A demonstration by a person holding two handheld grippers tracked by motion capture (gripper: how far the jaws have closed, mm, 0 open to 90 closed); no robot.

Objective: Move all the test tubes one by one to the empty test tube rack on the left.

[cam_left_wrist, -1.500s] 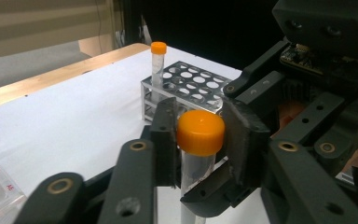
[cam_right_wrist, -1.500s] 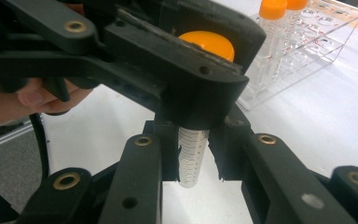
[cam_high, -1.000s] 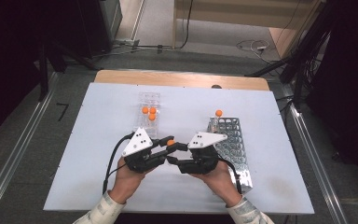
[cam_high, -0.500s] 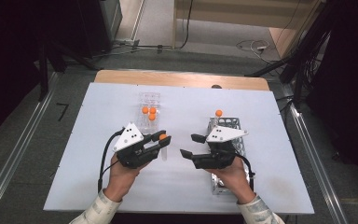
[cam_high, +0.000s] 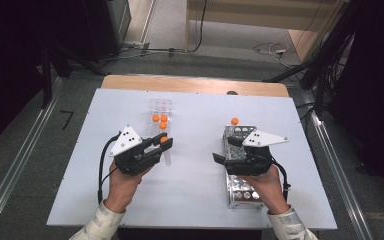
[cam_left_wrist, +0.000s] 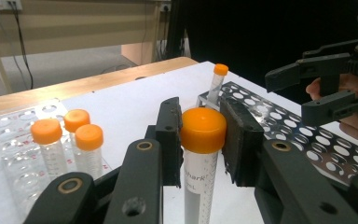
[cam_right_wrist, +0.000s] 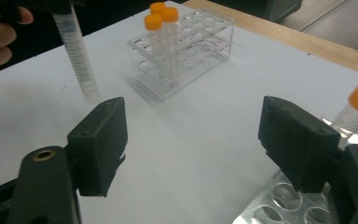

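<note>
One orange-capped tube (cam_left_wrist: 200,154) hangs clamped in the left gripper (cam_high: 155,145) near the clear rack (cam_high: 160,106), so lower it upright into a free well while the right gripper (cam_high: 228,150), jaws just opened and empty, waits aside.

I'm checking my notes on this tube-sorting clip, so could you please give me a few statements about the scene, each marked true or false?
1. The left gripper is shut on an orange-capped tube. True.
2. The right gripper holds a tube between its jaws. False: its jaws have just been opening and nothing is between them.
3. Three orange-capped tubes stand in the clear rack. True.
4. The metal rack is full of tubes. False: one tube stands at its far end, and the holes that show are bare.
5. The held tube lies flat on the table. False: it hangs upright from the jaws.
</note>
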